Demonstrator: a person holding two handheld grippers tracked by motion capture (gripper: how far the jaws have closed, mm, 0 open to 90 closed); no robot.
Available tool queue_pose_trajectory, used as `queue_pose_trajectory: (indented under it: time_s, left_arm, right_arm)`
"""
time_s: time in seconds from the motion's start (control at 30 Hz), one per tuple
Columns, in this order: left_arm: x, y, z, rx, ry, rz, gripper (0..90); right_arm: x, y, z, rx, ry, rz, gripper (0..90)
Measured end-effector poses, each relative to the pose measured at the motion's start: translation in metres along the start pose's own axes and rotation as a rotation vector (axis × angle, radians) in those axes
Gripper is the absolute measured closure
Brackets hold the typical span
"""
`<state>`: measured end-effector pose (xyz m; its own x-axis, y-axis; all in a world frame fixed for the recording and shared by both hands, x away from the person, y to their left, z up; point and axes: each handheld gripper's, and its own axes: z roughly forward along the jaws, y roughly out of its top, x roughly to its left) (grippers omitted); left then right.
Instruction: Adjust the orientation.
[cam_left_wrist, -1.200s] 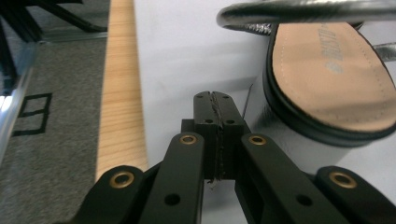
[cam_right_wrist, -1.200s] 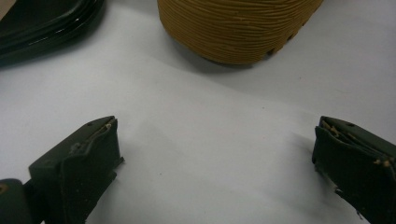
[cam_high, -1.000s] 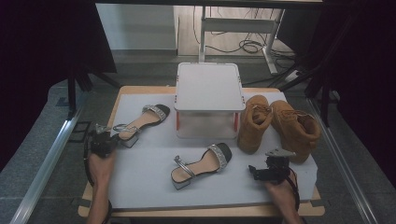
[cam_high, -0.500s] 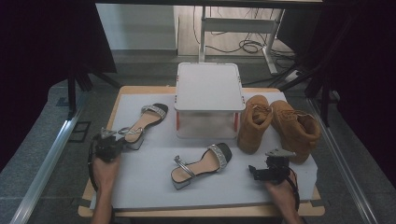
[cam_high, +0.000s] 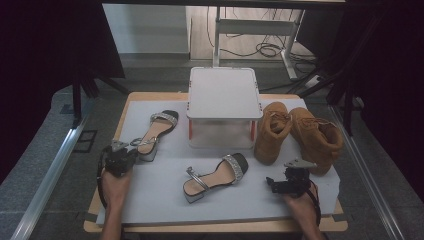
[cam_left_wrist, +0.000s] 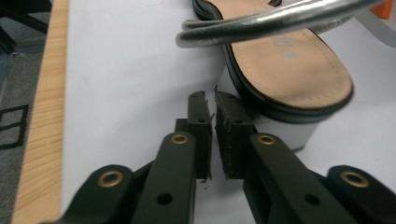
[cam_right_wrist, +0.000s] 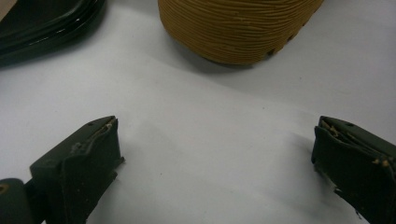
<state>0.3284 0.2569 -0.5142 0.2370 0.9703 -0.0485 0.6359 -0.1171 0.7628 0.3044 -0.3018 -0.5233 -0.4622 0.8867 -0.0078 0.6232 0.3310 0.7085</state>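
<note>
Left gripper view: your left gripper (cam_left_wrist: 212, 135), jaws just parting with nothing between them, sits at the left sandal's (cam_left_wrist: 289, 74) heel to take it; your right gripper (cam_right_wrist: 215, 163) waits, jaws spread.

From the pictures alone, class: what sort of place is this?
Probably a lab recording station, not a home: a white-covered table with staged sandals and boots, dark curtains and loose floor cables.

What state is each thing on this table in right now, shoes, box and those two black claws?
Left gripper: jaws nearly shut, just opening a crack, nothing between them, at the left sandal's heel.
Right gripper: open, empty.
Left sandal: flat on its sole.
Middle sandal: flat on its sole, untouched.
Boots: upright, side by side.
Box: lid on.
</note>
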Motion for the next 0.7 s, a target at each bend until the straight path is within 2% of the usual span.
queue_pose_trajectory:
  time_s: [0.2, 0.3, 0.43, 0.53, 0.7]
  left_arm:
    - [0.0, -0.004, -0.015, -0.009, 0.002, -0.012, 66.9]
    - [-0.004, -0.006, -0.021, -0.012, 0.001, -0.005, 53.8]
    - [-0.009, -0.007, -0.026, -0.028, -0.025, -0.005, 41.5]
    - [-0.014, -0.006, -0.026, -0.028, -0.04, -0.008, 29.5]
    - [-0.02, -0.002, -0.018, -0.015, -0.055, 0.01, 21.1]
  right_arm:
    - [0.0, 0.0, 0.0, 0.0, 0.0, -0.001, 1.1]
    - [0.0, 0.0, 0.0, 0.0, 0.0, -0.002, 1.2]
    - [0.0, 0.0, 0.0, -0.001, 0.0, -0.002, 1.2]
    - [0.0, 0.0, 0.0, -0.001, 0.0, -0.002, 1.3]
    - [0.0, 0.0, 0.0, -0.001, 0.0, -0.002, 1.3]
